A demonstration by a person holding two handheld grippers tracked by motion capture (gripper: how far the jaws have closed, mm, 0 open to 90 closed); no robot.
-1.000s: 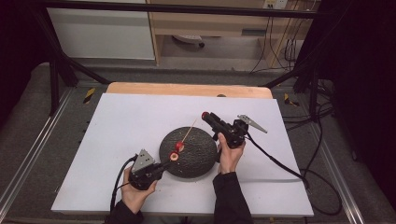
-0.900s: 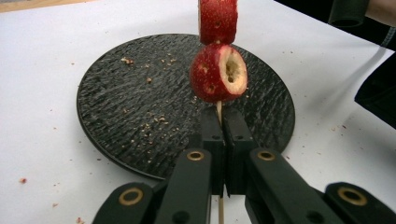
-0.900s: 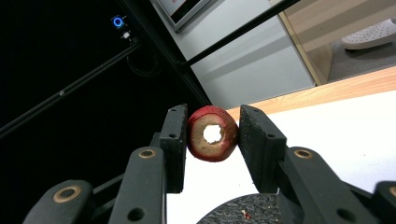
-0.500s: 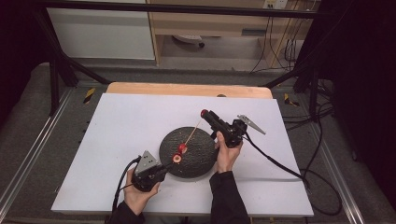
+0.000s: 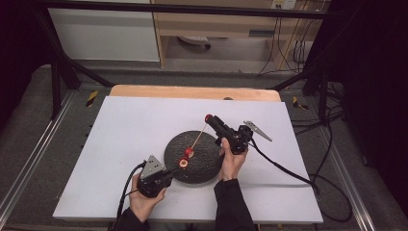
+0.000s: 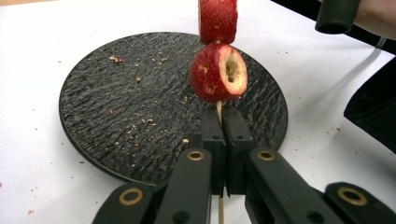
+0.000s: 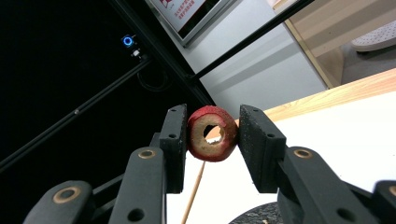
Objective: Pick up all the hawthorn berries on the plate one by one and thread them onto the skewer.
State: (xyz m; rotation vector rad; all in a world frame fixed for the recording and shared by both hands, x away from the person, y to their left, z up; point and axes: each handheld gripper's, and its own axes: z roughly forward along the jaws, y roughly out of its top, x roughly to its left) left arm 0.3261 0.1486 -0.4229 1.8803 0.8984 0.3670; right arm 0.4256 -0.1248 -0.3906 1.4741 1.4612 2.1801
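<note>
The left hand-held gripper (image 5: 169, 174) sits at the near edge of a round black plate (image 5: 207, 166) on the white surface (image 5: 120, 134), and its jaws are closed tight on the lower end of a thin wooden skewer (image 6: 218, 111). In the left gripper view the skewer rises straight out from between those jaws, with a cored red fruit piece (image 6: 218, 73) threaded just beyond the jaw tips and a second red fruit slice (image 6: 217, 19) directly past it, farther along the stick; the plate lies beneath and beyond the jaws, speckled with small crumbs. In the high view the skewer (image 5: 198, 138) slants from the left hand-held gripper up across the plate toward the right hand-held gripper (image 5: 210, 118), which is held above the plate's far right edge. The right hand-held gripper's jaws are narrowed onto a red fruit ring (image 7: 213, 133), one pad touching each side of it, the hole through its middle facing the camera; the skewer (image 7: 194, 193) appears just below and behind that ring, though whether its tip has entered the hole cannot be told. Beyond the right jaws a white panel with red lettering (image 7: 180, 10) stands in the background, too cropped to read.
</note>
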